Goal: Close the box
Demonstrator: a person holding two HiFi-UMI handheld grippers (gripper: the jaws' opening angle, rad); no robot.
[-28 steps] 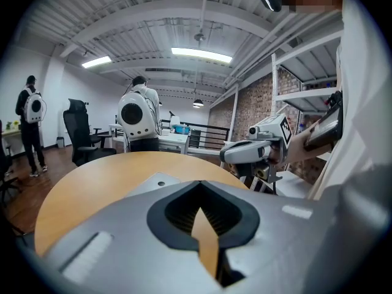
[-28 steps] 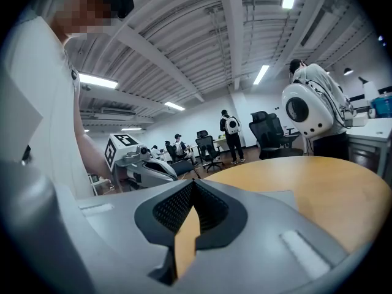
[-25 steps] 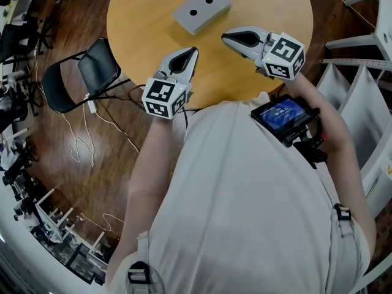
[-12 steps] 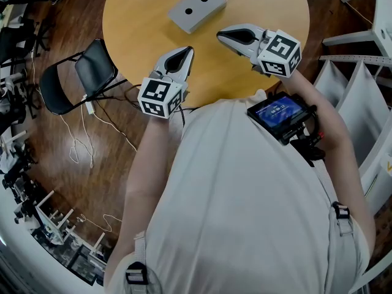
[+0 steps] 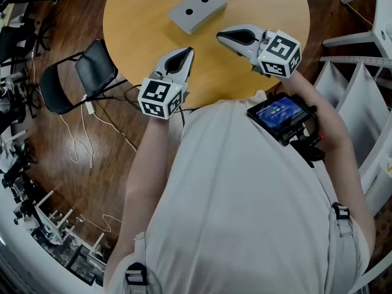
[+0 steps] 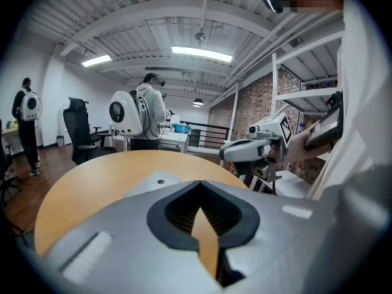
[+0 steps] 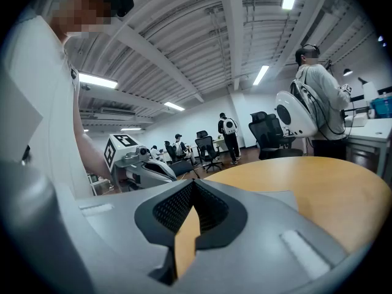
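A flat grey box [image 5: 197, 8] with two round holes in its top lies on the far part of the round wooden table [image 5: 141, 17]; its lid looks down. My left gripper [image 5: 188, 51] hovers over the table's near edge, shut and empty, pointing toward the box. My right gripper [image 5: 222, 37] is just right of it, also shut and empty, its tip close to the box's near right corner. In the left gripper view the closed jaws [image 6: 199, 185] frame the box [image 6: 153, 181] and the right gripper [image 6: 248, 150]. The right gripper view shows its closed jaws [image 7: 193, 185], the box [image 7: 278, 199] and the left gripper [image 7: 142, 167].
A black folding chair [image 5: 92, 72] stands left of the table with cables on the wooden floor [image 5: 79, 146]. White shelving [image 5: 361, 66] stands at the right. A screen device [image 5: 282, 115] hangs on the person's chest. Several people [image 6: 144, 112] stand beyond the table.
The whole view slid slightly up and left a second ago. Both grippers keep their place relative to the box and stay shut.
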